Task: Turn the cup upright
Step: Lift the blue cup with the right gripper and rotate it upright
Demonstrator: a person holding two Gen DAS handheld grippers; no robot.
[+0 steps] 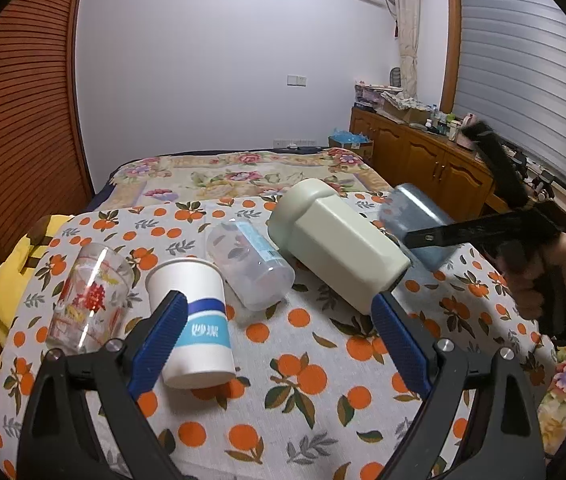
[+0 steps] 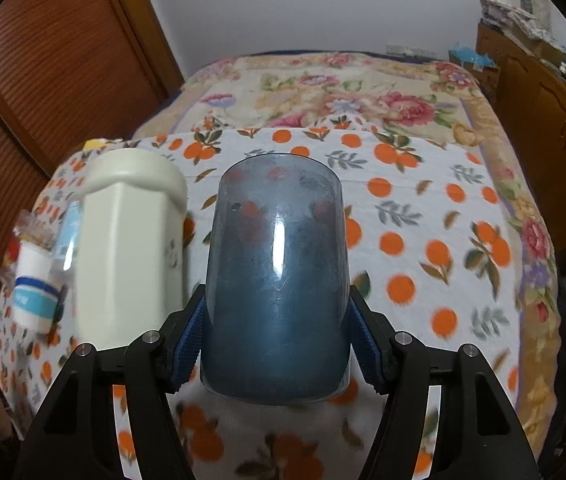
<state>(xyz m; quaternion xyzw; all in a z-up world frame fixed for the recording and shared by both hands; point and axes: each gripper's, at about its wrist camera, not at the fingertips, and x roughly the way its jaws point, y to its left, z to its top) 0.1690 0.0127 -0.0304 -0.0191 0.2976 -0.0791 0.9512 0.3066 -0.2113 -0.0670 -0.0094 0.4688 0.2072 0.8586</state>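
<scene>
Right gripper (image 2: 277, 344) pinching blue cup (image 2: 277, 280) by its sides, tilted above tablecloth (image 2: 423, 208) beside cream jar (image 2: 131, 248); likely light, rigid, slick plastic, best held mid-wall.

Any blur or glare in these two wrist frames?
Left wrist: mostly sharp, but the blue cup and right gripper are smeared by motion; strong fisheye bending at the edges. Right wrist: the blue cup shows bright streaks of glare, while the cream container and the tablecloth near the bottom are blurred.
</scene>
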